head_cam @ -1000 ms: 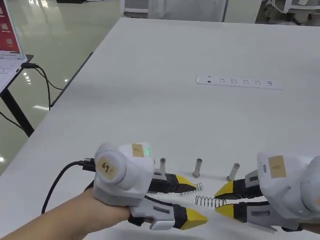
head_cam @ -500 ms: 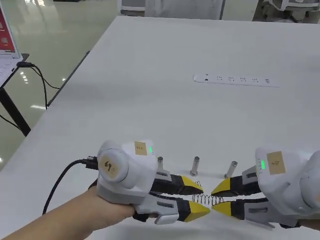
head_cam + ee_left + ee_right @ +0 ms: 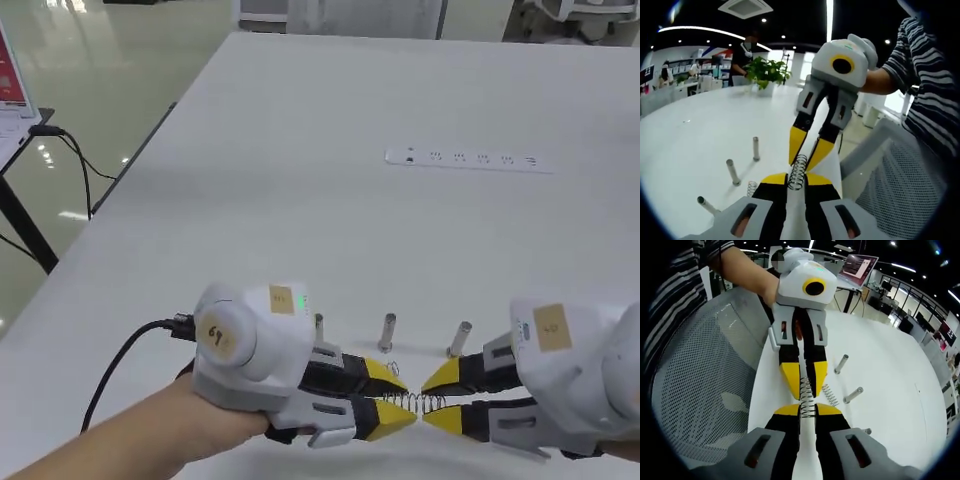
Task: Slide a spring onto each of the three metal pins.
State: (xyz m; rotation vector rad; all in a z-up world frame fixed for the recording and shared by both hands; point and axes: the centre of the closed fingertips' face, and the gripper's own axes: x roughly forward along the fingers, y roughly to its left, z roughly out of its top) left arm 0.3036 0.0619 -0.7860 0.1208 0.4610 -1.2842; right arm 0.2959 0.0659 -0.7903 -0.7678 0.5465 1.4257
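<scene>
The left gripper (image 3: 400, 398) and the right gripper (image 3: 432, 400) face each other tip to tip at the near edge of the white counter (image 3: 300, 220). One spring (image 3: 415, 402) lies level between them. The jaws of each gripper are closed to the width of the coil, the left gripper on one end and the right gripper on the other. In the left gripper view, the spring (image 3: 797, 172) runs from the gripper's own yellow tips toward 12 o'clock, where the right gripper (image 3: 807, 150) pinches the far end. The right gripper view gives the same arrangement in reverse: the spring (image 3: 806, 399) rises from the near tips into the tips of the left gripper (image 3: 802, 377). Three metal pins stand bare and upright in a row on the counter, at 12 o'clock from the held spring: the left pin (image 3: 318, 322), the middle pin (image 3: 388, 331) and the right pin (image 3: 460, 338). A loose spring (image 3: 392, 368) lies on the counter just beside the foot of the middle pin. A power strip (image 3: 465, 158) lies well apart at the far side, at 12 o'clock.
</scene>
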